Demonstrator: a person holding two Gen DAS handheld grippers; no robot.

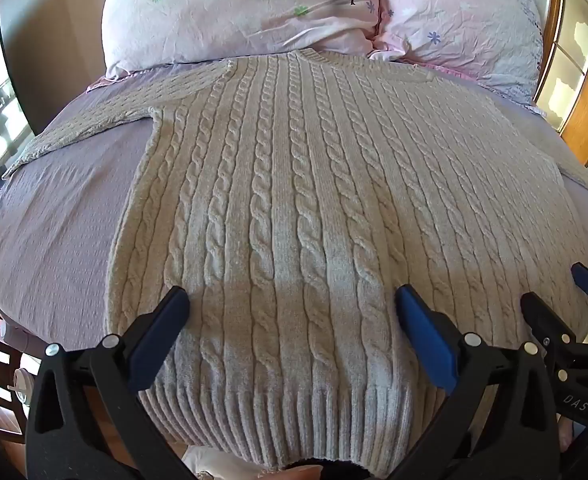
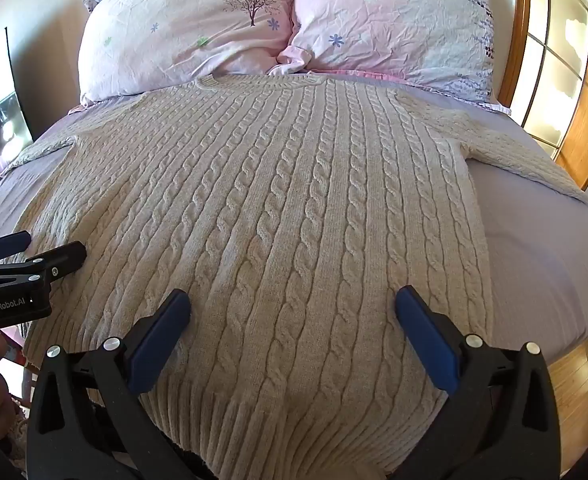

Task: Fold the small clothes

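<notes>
A cream cable-knit sweater lies flat on the bed, collar toward the pillows, both sleeves spread out to the sides; it also shows in the right wrist view. Its ribbed hem hangs at the near bed edge. My left gripper is open and empty, hovering over the hem's left part. My right gripper is open and empty over the hem's right part. The right gripper shows at the right edge of the left wrist view; the left gripper shows at the left edge of the right wrist view.
The bed has a lilac sheet. Two pink flowered pillows lie at the head. A wooden framed window or door stands at the right. Wooden floor shows beside the bed.
</notes>
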